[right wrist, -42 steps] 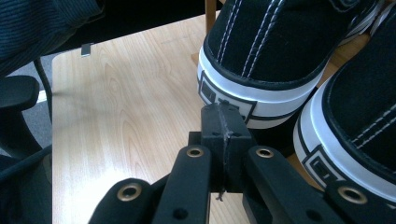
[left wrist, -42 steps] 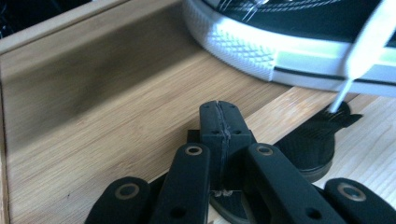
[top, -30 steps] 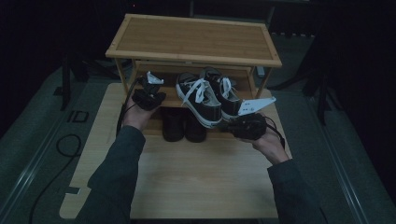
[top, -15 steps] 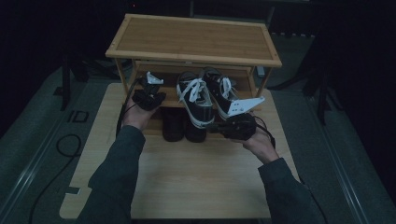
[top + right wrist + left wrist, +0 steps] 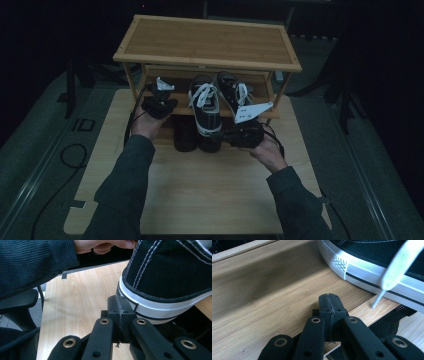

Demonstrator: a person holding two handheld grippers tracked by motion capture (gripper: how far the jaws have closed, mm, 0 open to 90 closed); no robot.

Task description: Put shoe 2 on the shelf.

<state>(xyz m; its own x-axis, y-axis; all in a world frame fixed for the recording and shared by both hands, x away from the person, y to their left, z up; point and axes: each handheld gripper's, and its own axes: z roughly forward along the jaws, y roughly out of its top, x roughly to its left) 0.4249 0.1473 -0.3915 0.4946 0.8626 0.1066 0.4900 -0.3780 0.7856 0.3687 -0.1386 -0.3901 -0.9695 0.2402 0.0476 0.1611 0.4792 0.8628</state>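
Sneaker (image 5: 172,282) by shut R claw (image 5: 119,305).

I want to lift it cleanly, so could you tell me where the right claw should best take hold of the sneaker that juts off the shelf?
Probably at the heel: the black sneaker points its heel off the shelf toward the person. The right claw, shut now, sits right at the heel's white sole band; open it and come in from the person's side, pinching the heel collar.

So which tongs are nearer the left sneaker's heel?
Right. The right tongs, shut, sit right at the heel of the left sneaker; the left tongs rest on the shelf beside its toe.
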